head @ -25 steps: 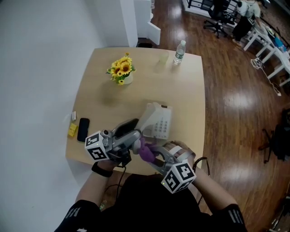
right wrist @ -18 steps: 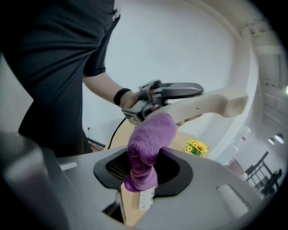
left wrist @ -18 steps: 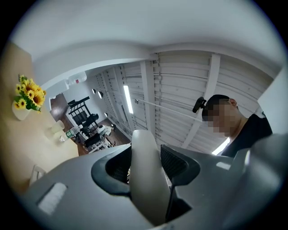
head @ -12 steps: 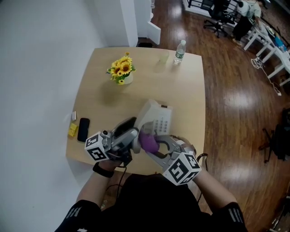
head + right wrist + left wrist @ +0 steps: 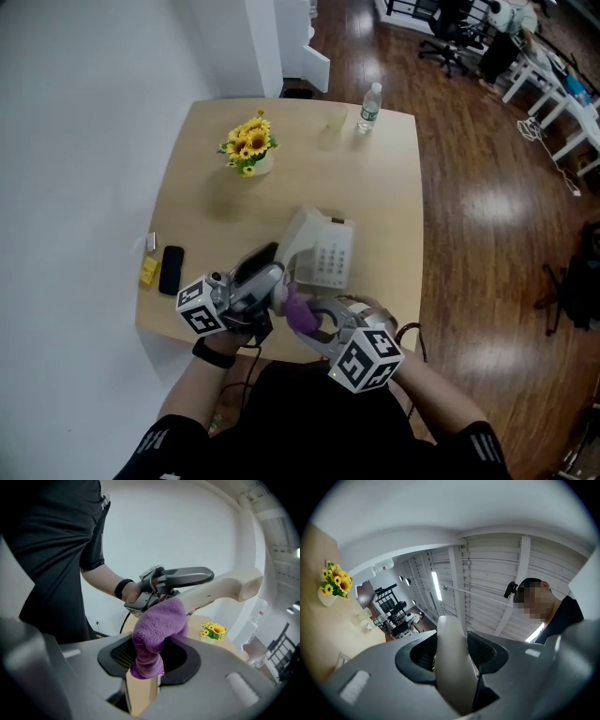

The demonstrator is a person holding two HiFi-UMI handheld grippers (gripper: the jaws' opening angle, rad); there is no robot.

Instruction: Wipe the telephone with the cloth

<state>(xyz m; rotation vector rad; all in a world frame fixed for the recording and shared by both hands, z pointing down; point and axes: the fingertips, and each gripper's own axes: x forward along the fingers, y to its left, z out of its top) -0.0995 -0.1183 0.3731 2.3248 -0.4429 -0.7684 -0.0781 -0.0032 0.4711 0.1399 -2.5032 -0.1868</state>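
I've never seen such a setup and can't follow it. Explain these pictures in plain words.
No robot: a person holds a two-jaw gripper in each hand. One picture comes from a camera on the person's head, looking down; the other two from cameras riding on the grippers. The left gripper is clamped on the beige plastic telephone handset. The right gripper pinches a purple fluffy cloth held against that handset. On the light wooden table stand the beige telephone base, a pot of yellow sunflowers, a clear water bottle and a black mobile phone.
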